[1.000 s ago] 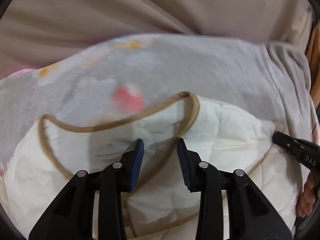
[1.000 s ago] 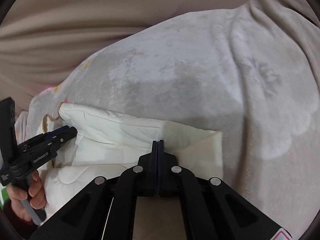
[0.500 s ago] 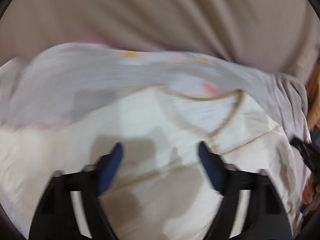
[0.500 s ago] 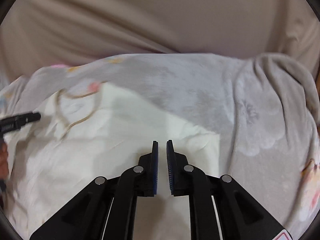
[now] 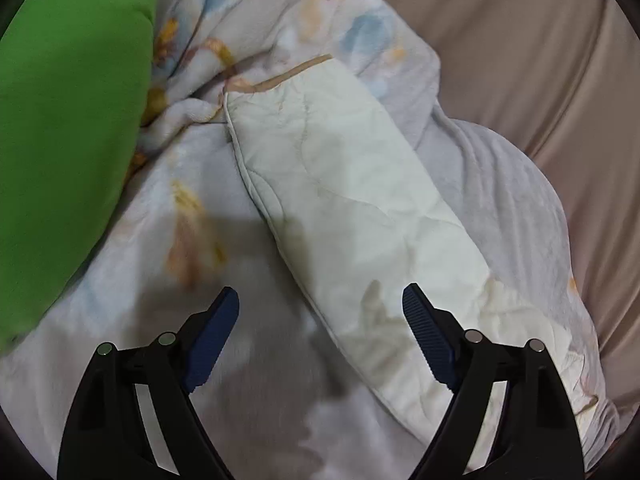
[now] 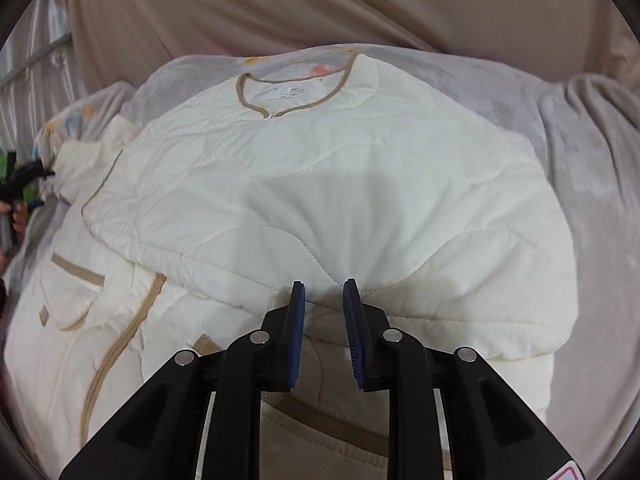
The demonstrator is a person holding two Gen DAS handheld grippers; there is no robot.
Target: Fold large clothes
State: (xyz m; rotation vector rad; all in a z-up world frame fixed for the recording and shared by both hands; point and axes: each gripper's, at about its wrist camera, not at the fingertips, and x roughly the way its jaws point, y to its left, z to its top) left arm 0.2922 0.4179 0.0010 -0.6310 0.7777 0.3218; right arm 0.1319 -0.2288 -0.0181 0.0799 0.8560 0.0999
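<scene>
Garment: cream quilted jacket with tan trim, spread on a grey fleece blanket over a beige sheet; collar at the far end, hem nearest the right wrist camera.
Fold state: 1 front panel laid across the body, its edge running diagonally on the left; a pocket flap and tan placket showing below it.
Sleeve: in the left wrist view, 1 long cream sleeve lying straight out on the blanket, tan cuff at the far end, not yet brought in.
Left gripper: jaws wide apart, just opened, since steady; nothing between them; hovering over the blanket with the sleeve's near part under the right finger.
Right gripper: jaws a little apart and just been opening; gathered hem fabric right at the tips, no pad seen pressing on it.
Other items: green cushion-like thing at the left edge, beside the patterned blanket folds.
Done: judged as an early stage, jacket flattened and 1 panel folded over.
Left: sleeve to fold onto the body, the far side likewise if unfolded (not visible), then hem to collar in 1 or 2 folds.
Next need: likely a grip near the cuff or mid-sleeve by the left claw.
</scene>
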